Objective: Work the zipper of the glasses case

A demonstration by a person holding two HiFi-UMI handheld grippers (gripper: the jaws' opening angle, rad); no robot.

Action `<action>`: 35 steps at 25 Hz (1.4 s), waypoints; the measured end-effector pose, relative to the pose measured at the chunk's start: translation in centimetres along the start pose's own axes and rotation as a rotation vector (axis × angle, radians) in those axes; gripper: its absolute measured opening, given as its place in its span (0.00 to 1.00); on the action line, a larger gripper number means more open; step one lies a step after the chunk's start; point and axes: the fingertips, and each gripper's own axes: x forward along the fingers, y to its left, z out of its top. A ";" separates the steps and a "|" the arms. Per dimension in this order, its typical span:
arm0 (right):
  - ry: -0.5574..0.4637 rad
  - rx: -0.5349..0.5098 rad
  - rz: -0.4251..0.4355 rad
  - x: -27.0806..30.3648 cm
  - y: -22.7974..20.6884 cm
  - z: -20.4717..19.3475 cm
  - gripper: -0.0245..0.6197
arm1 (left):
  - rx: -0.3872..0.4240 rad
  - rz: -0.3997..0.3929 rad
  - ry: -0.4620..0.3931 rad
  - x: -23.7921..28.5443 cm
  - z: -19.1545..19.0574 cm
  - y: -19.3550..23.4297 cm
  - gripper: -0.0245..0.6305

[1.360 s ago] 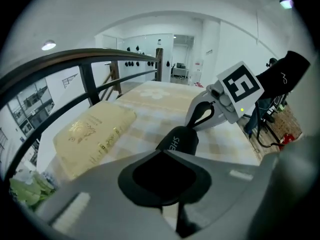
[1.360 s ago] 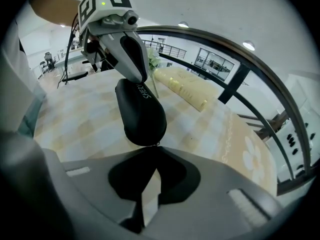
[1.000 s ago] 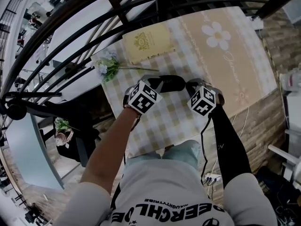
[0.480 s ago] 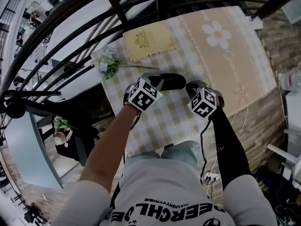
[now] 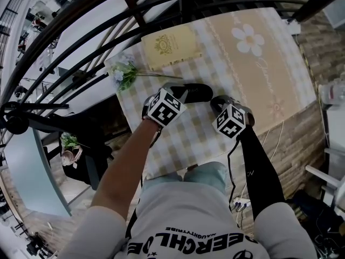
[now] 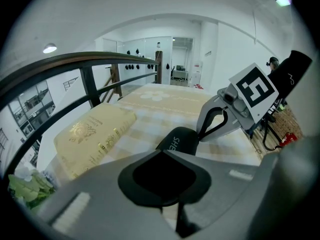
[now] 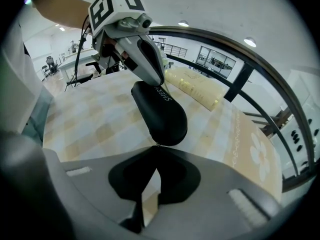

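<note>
Right now the black glasses case (image 5: pixel 197 94) lies on the checked cloth of the counter (image 5: pixel 188 139), stretched crosswise in front of the person with one gripper at each end. White lettering runs along its top.

The left gripper (image 5: pixel 179 90) slants down onto the case's left end. In the left gripper view its jaws are pressed together, the tips meeting just where the case's near end begins. The right gripper view shows those closed fingers lying on top of that end. Whether they nip any of the case's edge cannot be told.

The right gripper (image 5: pixel 216 101) points more steeply down at the opposite end. Its jaws are pressed together as well. At their very tips they pinch a tiny bright speck, the zipper pull (image 7: pixel 157 144), right against the case's rounded end.

Beyond the case, towards the dark railing (image 5: pixel 135 7), a cream book (image 5: pixel 170 47) with gold ornament lies flat on the cloth, apart from the case. A spray of pale artificial flowers (image 5: pixel 123 74) rests at the cloth's far left corner, and its thin stem reaches across between the book and the case. To the right of the checked cloth, a beige mat (image 5: pixel 269 63) printed with a white daisy covers the rest of the counter.
</note>
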 end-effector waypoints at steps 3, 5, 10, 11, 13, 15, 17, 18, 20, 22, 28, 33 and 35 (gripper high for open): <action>-0.011 0.004 0.003 0.1 0.6 0.4 0.08 | -0.002 0.005 -0.001 0.0 0.0 0.0 0.05; -0.012 0.028 -0.002 0.2 0.9 0.6 0.08 | -0.002 0.007 0.001 0.1 0.0 0.0 0.05; -0.029 0.115 -0.007 0.0 1.5 1.1 0.09 | -0.004 0.019 0.000 0.1 0.0 0.1 0.04; -0.033 0.127 -0.007 0.0 1.6 1.1 0.09 | -0.002 0.021 0.001 0.1 0.0 0.1 0.04; -0.030 0.142 -0.018 0.0 1.5 1.0 0.09 | -0.002 0.023 0.002 0.1 0.0 0.1 0.04; -0.027 0.164 -0.043 0.1 1.4 0.9 0.09 | -0.015 0.029 -0.010 0.1 0.0 0.1 0.04; -0.053 0.247 -0.073 -0.1 1.1 0.8 0.09 | -0.053 0.039 -0.041 0.0 0.2 0.4 0.04; -0.082 0.314 -0.081 -0.4 0.9 0.9 0.12 | -0.081 0.042 -0.060 -0.1 0.3 0.5 0.04; -0.155 0.447 -0.099 -1.5 0.2 1.0 0.15 | -0.132 0.042 -0.086 -0.4 0.2 0.5 0.04; -0.216 0.523 -0.129 -2.9 -0.6 1.0 0.16 | -0.125 0.047 -0.109 -0.8 0.3 0.2 0.04; -0.361 0.586 -0.225 -8.3 -3.1 2.6 0.24 | -0.086 0.184 -0.261 -5.1 3.8 -0.3 0.04; -0.534 0.550 -0.295 -13.4 -4.3 6.9 0.26 | -0.114 0.322 -0.383 -11.2 6.3 -0.2 0.04; -0.593 0.513 -0.309 -15.1 -3.8 8.8 0.28 | -0.113 0.377 -0.431 -13.9 7.0 -0.4 0.04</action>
